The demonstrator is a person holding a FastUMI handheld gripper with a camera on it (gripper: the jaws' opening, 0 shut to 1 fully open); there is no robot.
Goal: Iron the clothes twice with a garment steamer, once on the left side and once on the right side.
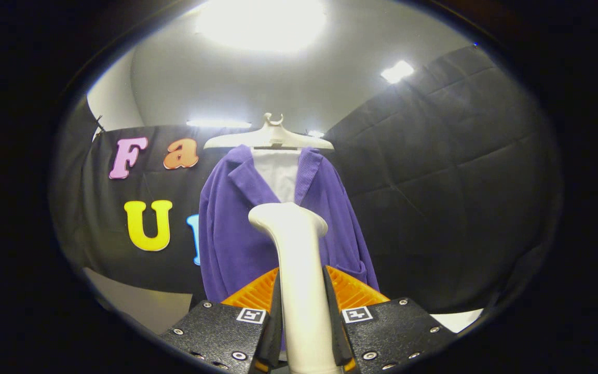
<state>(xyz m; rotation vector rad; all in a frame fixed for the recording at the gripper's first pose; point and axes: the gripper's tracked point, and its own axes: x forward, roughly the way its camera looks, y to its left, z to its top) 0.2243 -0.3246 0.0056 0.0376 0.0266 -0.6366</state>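
A quilted black padded wall [449,171] and a grey ceiling with bright lights [262,23] frame the booth as I look up along my tool at a purple corduroy jacket [231,239] hung over a white inner garment [278,174] on a pale plastic hanger [269,136]. My gripper [304,322] is closed tight around the smooth white handle of the garment steamer [296,259], both fingers pressing its sides, the steamer's rounded head rising beyond the fingertips, in front of the jacket's chest, near its lapels.
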